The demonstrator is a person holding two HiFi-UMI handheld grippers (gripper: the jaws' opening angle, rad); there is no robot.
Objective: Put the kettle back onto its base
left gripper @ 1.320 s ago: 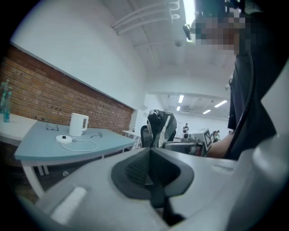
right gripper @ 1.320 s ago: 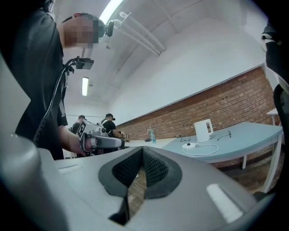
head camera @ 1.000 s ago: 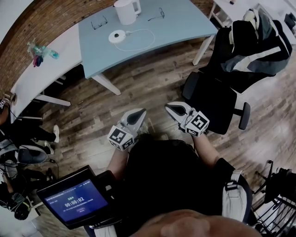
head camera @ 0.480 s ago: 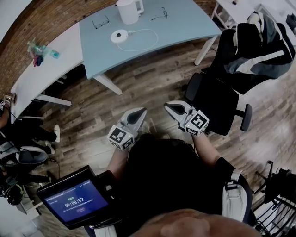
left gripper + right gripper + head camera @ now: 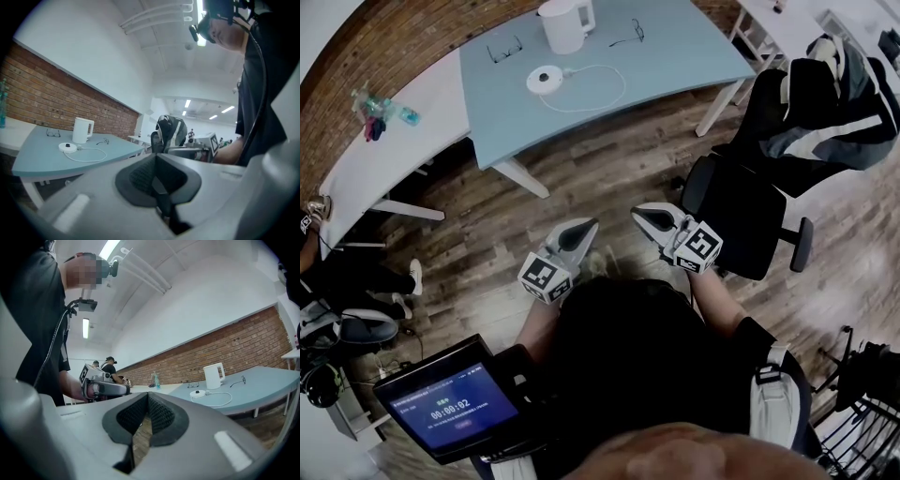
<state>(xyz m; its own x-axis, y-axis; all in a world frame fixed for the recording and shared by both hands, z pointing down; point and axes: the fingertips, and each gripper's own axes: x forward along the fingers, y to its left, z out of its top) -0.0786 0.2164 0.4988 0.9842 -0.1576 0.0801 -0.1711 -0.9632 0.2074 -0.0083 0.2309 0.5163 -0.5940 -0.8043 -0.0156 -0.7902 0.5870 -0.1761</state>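
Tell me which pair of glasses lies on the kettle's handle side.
The glasses right of the kettle in the head view, where its handle sticks out; the other glasses lie on its left.

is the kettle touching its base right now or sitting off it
Apart. The head view shows the white kettle standing on the blue table behind the round base, with bare tabletop between them.

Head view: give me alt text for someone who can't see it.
A white kettle stands on a blue table beside its empty base. In the foreground, the left gripper and right gripper point toward the table, both shut and empty.
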